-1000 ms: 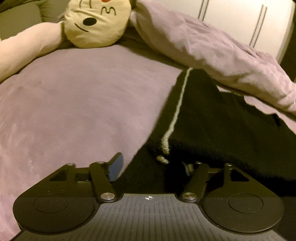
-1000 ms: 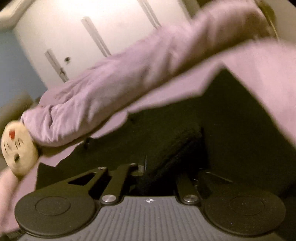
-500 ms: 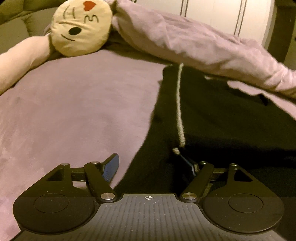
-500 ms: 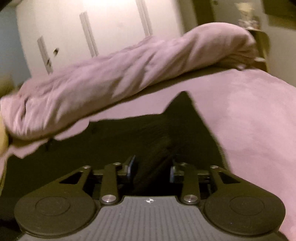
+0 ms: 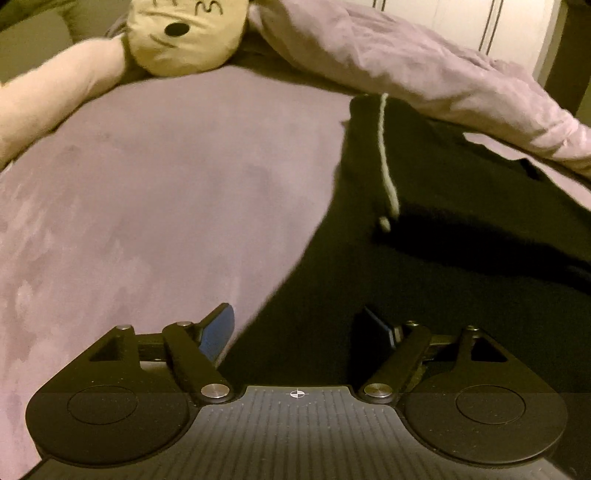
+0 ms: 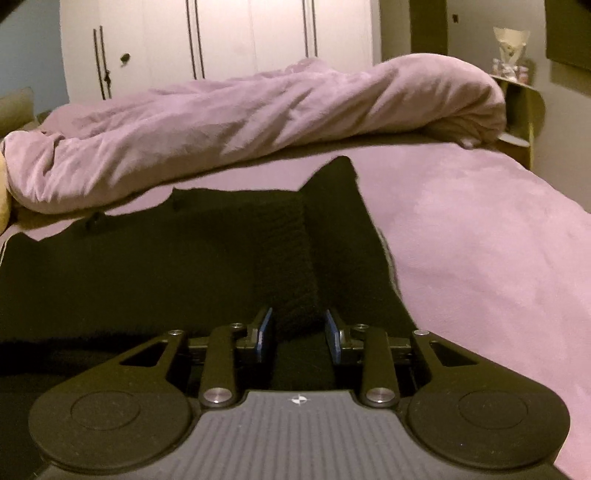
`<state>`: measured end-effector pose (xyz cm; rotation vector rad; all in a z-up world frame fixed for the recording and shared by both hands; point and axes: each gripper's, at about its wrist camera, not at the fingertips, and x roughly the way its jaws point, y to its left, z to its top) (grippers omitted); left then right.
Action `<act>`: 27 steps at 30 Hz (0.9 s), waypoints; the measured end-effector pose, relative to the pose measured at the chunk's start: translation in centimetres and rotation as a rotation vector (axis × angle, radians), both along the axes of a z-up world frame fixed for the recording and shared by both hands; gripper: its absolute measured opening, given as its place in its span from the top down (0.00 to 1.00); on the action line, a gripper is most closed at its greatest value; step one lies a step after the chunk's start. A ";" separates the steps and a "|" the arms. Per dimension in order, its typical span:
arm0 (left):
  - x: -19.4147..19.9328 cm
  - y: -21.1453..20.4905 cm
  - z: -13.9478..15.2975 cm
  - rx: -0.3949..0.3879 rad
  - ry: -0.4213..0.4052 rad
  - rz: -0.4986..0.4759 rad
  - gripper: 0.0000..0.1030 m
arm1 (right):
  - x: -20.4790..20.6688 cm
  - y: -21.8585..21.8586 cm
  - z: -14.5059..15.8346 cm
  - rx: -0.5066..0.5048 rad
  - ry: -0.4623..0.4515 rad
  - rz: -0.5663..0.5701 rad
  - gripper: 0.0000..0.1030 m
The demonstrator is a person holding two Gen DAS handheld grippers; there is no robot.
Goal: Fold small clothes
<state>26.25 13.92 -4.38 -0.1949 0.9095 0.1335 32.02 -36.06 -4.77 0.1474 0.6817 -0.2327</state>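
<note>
Left gripper [image 5: 301,325]: jaws spread wide, blue pads well apart, and nothing between them. A second ago the fingers were straddling the near edge of the black garment [image 5: 461,229]; half a second ago they had opened, and now the tool has drawn back, so that edge has been released.

Right gripper [image 6: 298,334]: jaws set narrow, with a raised ridge of black cloth running up between the pads. It was tilted and clamped a second ago; now it sits level and the gap looks slightly wider. Whether the pads still pinch the ridge, I cannot tell.

Garment: lying flat and dark on the purple bed [image 5: 147,206], toward the right-hand side in the left view, its far edge close under the bunched duvet [image 6: 258,122]. A pale drawstring [image 5: 386,162] runs down it, its end lying loose on the cloth.

What changed: the cloth was lifted and in motion a second ago; it has now settled on the bed, with a thicker folded layer showing near the drawstring's end.

Meaning for the task: I'd judge one fold has just been laid down and the left side let go. The right still needs to free itself before the next fold can start.

Bystanders: the plush toy [image 5: 184,33] sits at the far left corner of the bed, well apart from the garment. The white wardrobe [image 6: 221,40] stands behind the duvet.
</note>
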 end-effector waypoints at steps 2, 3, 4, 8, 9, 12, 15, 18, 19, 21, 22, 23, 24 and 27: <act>-1.5 0.1 0.1 -0.023 0.012 0.010 0.20 | -2.2 0.4 -0.1 0.000 0.024 0.018 0.72; -2.1 0.1 0.1 -0.020 0.015 0.008 0.20 | -3.6 0.7 -0.2 -0.011 0.027 0.028 0.72; -2.9 -0.3 0.2 -0.008 0.018 0.004 0.20 | -5.0 0.9 -0.4 -0.024 0.052 0.025 0.72; -5.6 -1.7 0.6 0.026 0.022 -0.013 0.15 | -11.7 2.0 0.0 -0.070 0.063 0.008 0.70; -6.5 -1.9 0.7 0.021 0.021 -0.014 0.13 | -13.2 2.3 0.2 -0.076 0.072 0.000 0.69; -8.4 -2.1 1.1 0.000 0.039 -0.011 0.13 | -17.0 3.0 0.7 -0.068 0.110 0.004 0.68; -10.7 -2.1 1.4 -0.021 0.051 0.006 0.12 | -19.9 3.8 1.1 -0.066 0.150 0.004 0.65; -13.3 -1.9 1.3 -0.043 0.074 0.032 0.12 | -22.5 4.2 0.8 -0.055 0.183 -0.008 0.63; -14.0 -1.8 1.2 -0.052 0.081 0.037 0.12 | -23.3 4.4 0.6 -0.054 0.191 -0.004 0.63; -15.3 -1.6 1.0 -0.077 0.101 0.051 0.12 | -24.8 5.2 0.4 -0.092 0.192 0.023 0.62; -15.9 -1.5 0.8 -0.085 0.108 0.058 0.12 | -25.5 5.8 0.2 -0.122 0.198 0.042 0.61; -16.4 -1.4 0.8 -0.090 0.111 0.062 0.12 | -26.1 6.3 0.2 -0.138 0.203 0.053 0.59; -16.8 -1.5 0.8 -0.091 0.114 0.061 0.12 | -26.6 6.7 0.1 -0.144 0.207 0.061 0.56; -17.3 -1.9 0.7 -0.089 0.133 0.049 0.11 | -27.5 7.3 -0.1 -0.162 0.217 0.082 0.52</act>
